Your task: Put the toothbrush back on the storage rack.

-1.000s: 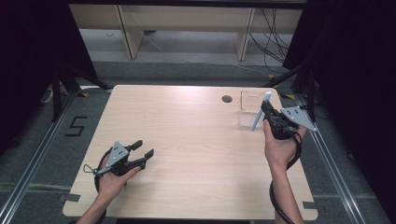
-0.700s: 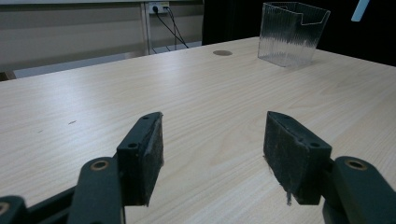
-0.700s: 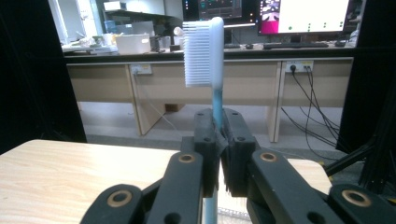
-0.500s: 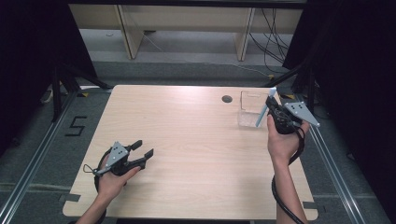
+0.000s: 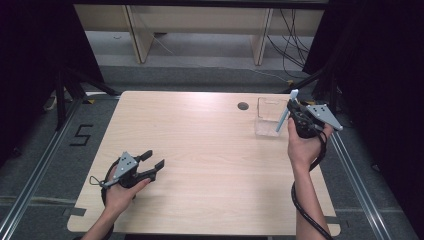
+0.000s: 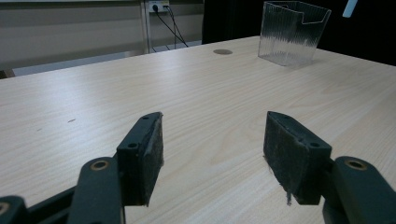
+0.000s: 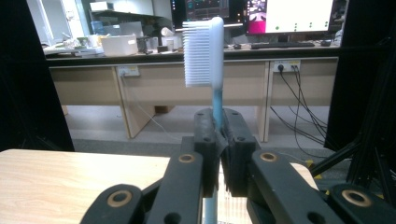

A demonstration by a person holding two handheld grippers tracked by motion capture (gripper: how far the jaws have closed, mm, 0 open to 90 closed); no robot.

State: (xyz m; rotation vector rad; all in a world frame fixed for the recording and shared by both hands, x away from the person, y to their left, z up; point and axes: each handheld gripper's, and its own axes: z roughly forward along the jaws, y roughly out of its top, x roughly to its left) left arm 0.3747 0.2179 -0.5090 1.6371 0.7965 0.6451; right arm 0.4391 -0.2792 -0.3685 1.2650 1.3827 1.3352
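A toothbrush (image 5: 284, 115) with a blue handle and a white head (image 7: 205, 46) stands nearly upright, my right gripper (image 5: 296, 114) shut on its handle. In the right gripper view the jaws (image 7: 218, 135) pinch the handle just below the bristles. The brush's lower end overlaps the right side of a clear ribbed plastic box (image 5: 267, 117) at the table's far right; whether it is inside I cannot tell. My left gripper (image 5: 152, 161) rests near the front left of the table, open with nothing between its pads (image 6: 144, 154). Far off in that view stands the clear box (image 6: 293, 32).
The light wooden table (image 5: 200, 150) has a small round hole (image 5: 243, 106) near its far edge, left of the box. Its right edge runs close beside my right hand. Desks, cables and a dark frame lie beyond the table.
My right hand has lifted the toothbrush slightly and shifted it a little to the right. The left gripper has kept still.
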